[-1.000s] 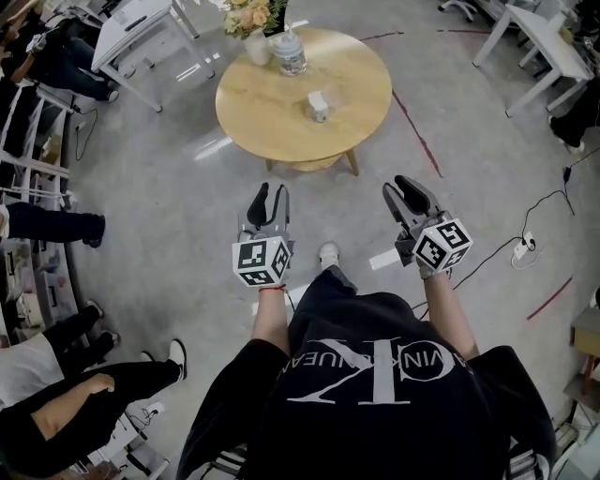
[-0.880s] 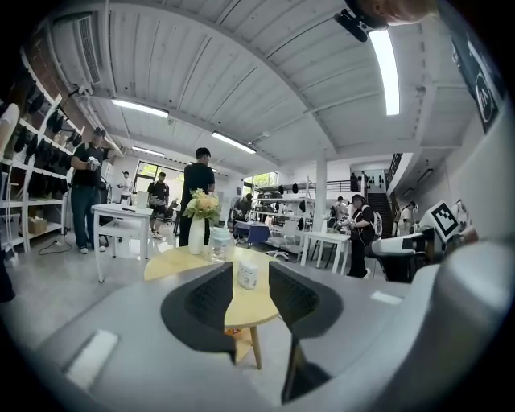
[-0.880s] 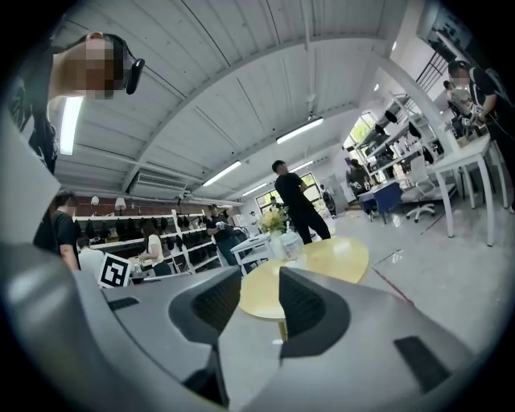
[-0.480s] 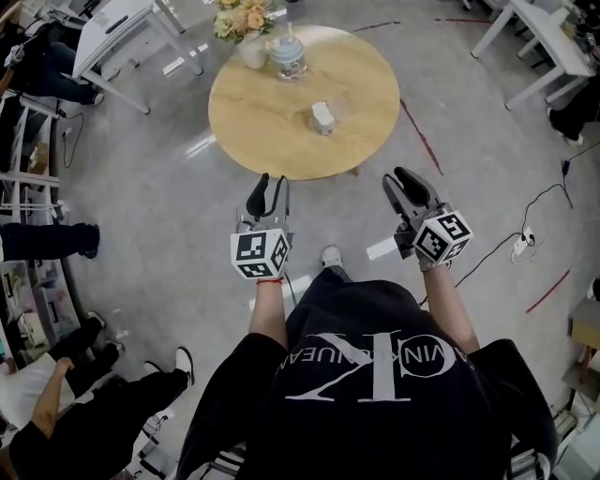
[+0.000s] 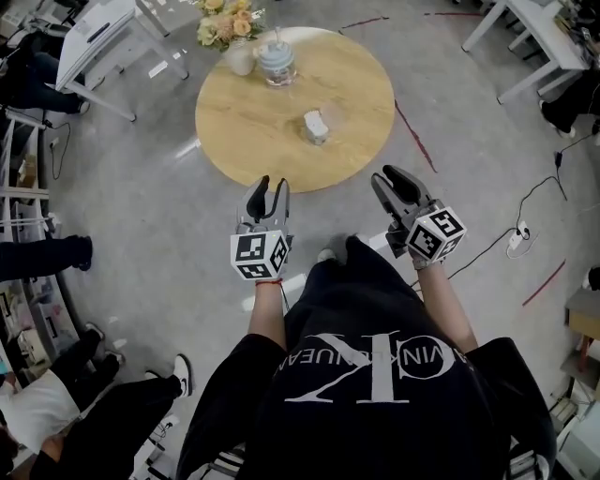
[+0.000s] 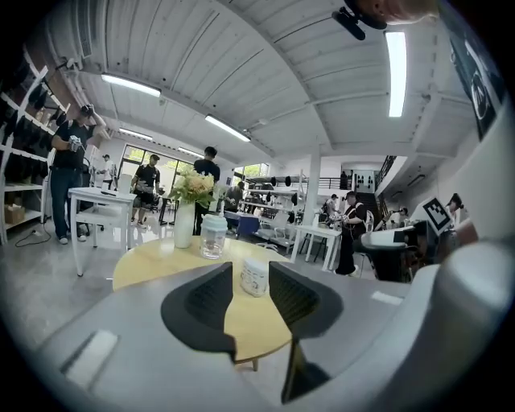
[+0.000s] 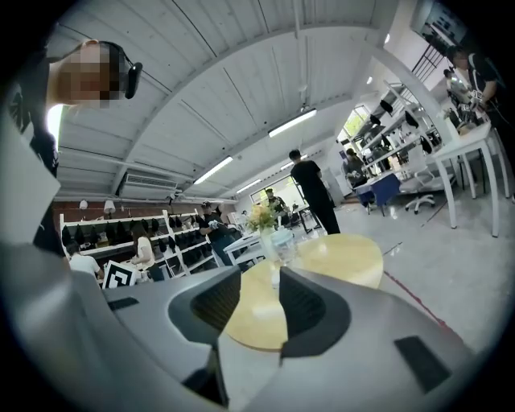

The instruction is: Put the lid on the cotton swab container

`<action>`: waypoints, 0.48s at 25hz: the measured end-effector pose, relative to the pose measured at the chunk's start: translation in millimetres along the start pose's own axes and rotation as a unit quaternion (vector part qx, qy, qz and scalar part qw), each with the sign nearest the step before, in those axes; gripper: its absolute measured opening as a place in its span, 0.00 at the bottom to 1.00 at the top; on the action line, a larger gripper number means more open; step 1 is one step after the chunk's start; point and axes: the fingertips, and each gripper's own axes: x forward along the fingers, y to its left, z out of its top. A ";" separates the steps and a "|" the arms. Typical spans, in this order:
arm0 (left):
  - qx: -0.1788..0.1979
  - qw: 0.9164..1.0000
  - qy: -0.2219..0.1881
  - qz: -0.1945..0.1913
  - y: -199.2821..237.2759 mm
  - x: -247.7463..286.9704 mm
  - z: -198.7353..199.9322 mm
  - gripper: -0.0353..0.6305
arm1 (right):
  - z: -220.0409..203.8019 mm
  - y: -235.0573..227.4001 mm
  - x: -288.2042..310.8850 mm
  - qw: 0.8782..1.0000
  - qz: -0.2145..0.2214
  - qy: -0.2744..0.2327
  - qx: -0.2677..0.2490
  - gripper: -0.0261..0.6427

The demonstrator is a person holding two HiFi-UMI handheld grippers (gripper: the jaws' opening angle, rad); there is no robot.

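A small white cotton swab container (image 5: 315, 126) stands near the middle of a round wooden table (image 5: 246, 141). Something faint, clear and round lies just to its right, too small to make out. Both grippers are held in the air short of the table's near edge. My left gripper (image 5: 269, 190) is open and empty, and the left gripper view frames the far-off container (image 6: 254, 277) between its pads. My right gripper (image 5: 394, 178) holds nothing, and its jaws are opening. The table (image 7: 346, 257) lies ahead of it in the right gripper view.
A vase of flowers (image 5: 232, 47) and a glass jar with a pale lid (image 5: 276, 60) stand at the table's far side. White desks (image 5: 98, 28) stand at the back left and back right. People stand along the left, and cables (image 5: 511, 239) lie on the floor at right.
The table has drawn closer to both grippers in the head view as the person steps forward. A shoe and knee now show between the grippers.
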 end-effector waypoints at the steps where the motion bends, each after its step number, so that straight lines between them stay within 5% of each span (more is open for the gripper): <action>1: 0.000 1.000 0.005 -0.005 -3.1 4.4 -2.5 0.24 | -0.6 -3.0 1.5 1.000 0.000 0.003 0.002 0.21; 12: 0.014 0.999 0.048 -0.007 18.4 56.2 -7.5 0.30 | 4.5 -47.5 72.5 0.998 0.047 0.040 0.029 0.22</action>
